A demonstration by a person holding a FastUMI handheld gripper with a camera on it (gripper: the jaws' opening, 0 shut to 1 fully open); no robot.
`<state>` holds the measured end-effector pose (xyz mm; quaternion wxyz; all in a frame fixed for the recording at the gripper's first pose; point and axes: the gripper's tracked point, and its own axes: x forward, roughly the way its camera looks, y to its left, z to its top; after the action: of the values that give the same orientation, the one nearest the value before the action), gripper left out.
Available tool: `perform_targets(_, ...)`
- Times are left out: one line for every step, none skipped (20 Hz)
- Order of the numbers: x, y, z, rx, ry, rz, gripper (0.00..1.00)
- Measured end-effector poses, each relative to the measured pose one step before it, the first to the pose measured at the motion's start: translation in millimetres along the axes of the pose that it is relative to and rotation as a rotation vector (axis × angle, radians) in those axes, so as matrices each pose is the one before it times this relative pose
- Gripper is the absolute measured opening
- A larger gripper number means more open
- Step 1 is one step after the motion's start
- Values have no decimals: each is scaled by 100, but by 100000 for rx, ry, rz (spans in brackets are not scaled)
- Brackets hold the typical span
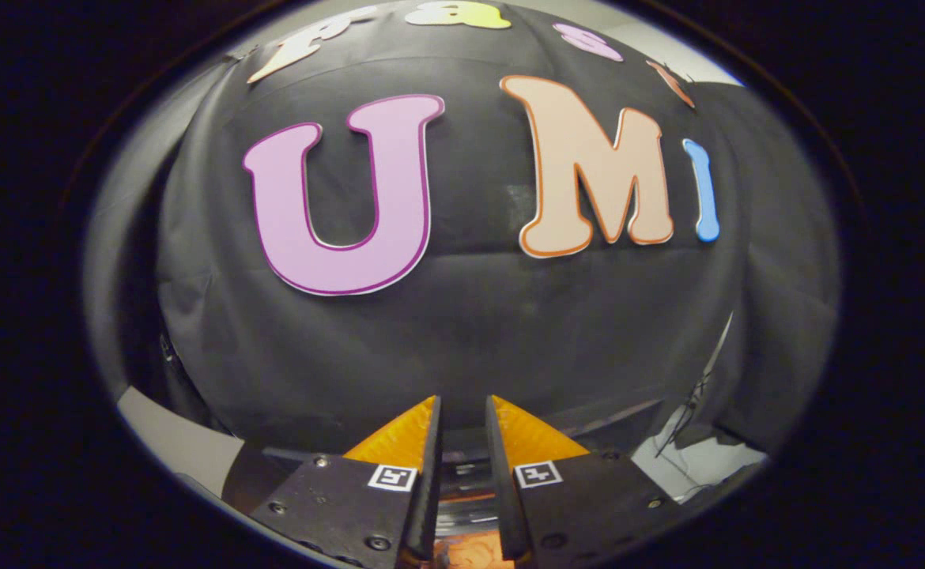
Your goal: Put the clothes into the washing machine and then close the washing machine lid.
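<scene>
Gripper [462, 411] at lower centre, fingers narrowly parted with a gap between; something orange low between them, possibly clothes, grip unclear; black cloth wall beyond; progress cannot be judged.

The gripper [462, 419] has two flat, dark plates at its base, one on each side, with small round screws set in them. Each plate has a little white square sticker with a black pattern. Two fingers [399, 446] shaped like wedges poke forward, with a narrow gap between them.
</scene>
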<state>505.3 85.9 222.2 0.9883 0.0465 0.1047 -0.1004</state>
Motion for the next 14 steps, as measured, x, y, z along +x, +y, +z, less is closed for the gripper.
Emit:
perform_targets(880,352,65,415,-456,195,31)
perform_targets(735,109,-63,308,-144,-378,31)
perform_targets(921,112,-370,-135,744,-442,31)
perform_targets(562,93,-309,-197,481,-271,31)
perform_targets(603,66,-549,-466,1331,-420,30)
perform_targets(502,188,-535,-1081,1576,18,30)
perform_targets(413,221,-657,-1382,1947,64,32)
perform_targets(237,71,-623,-1999,1990,-311,34)
perform_targets(69,227,-612,-1701,2220,310,35)
perform_targets(-202,172,-14,-2794,-449,32,39)
perform_targets(185,58,126,-731,-500,-147,44)
perform_targets(27,159,-358,469,2095,639,48)
perform_targets(-221,-14,-111,-1467,1690,480,52)
perform_targets(-6,-93,-54,189,1807,-391,53)
